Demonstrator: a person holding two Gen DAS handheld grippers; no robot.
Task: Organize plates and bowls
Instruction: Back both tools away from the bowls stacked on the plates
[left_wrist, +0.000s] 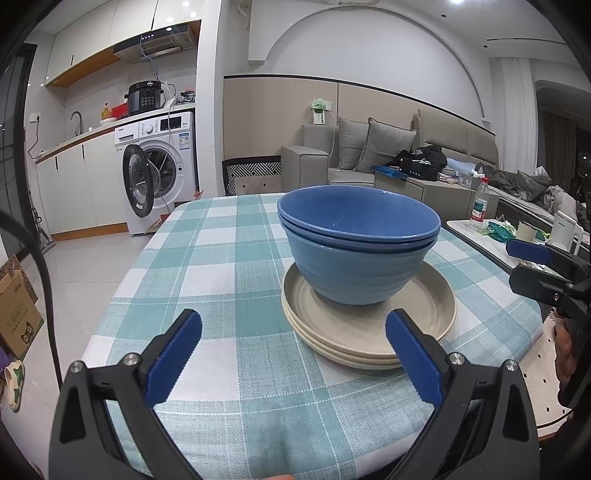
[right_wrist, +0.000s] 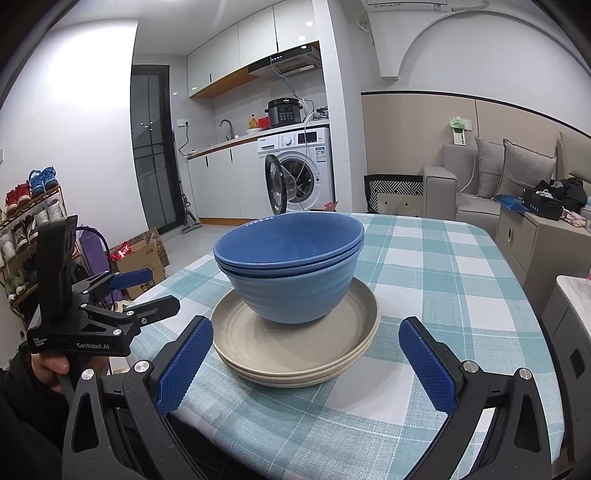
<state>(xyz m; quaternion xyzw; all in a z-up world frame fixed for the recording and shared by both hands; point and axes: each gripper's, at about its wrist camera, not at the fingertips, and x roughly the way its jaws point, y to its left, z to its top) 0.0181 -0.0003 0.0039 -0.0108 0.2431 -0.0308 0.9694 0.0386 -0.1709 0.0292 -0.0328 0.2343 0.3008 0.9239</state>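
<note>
- Blue bowls, nested, sit on stacked beige plates on the checked tablecloth.
- Left gripper: jaws apart, empty, just short of the plates.
- Right gripper: jaws apart, empty, flanking the plates' near rim.

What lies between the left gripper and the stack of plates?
Only bare checked tablecloth, as the left wrist view shows. The open left gripper holds nothing, and its right finger overlaps the edge of the beige plates in the image.
</note>
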